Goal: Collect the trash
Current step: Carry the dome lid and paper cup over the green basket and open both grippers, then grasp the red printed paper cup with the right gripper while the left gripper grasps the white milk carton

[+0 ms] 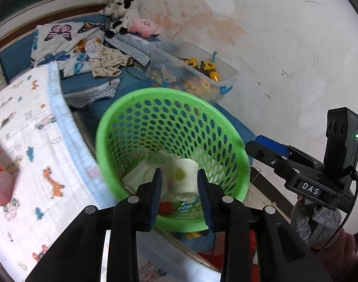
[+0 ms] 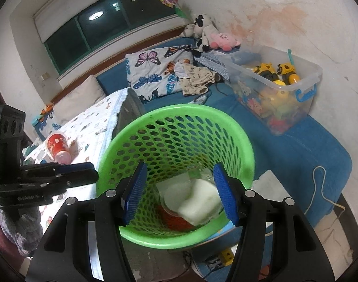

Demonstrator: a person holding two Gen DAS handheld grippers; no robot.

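Trash: white plastic cup (image 1: 184, 176) lies in green perforated plastic basket (image 1: 228, 127), loose between parted left gripper (image 1: 179, 183) pads.

Right wrist view: right gripper (image 2: 179, 188) jaws apart, empty, over basket (image 2: 240, 127); red paper cup (image 2: 58, 144) waits near bedspread (image 2: 96, 119) edge.

Risk: reaching for it could knock basket over, spilling contents.

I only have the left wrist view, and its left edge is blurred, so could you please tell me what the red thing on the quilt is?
Observer: It is a red cup lying on its side on the patterned quilt, outside the green basket.
Operator: Thank you. Is the right gripper holding anything?
Observer: No. The right gripper has its jaws open and empty above the basket.
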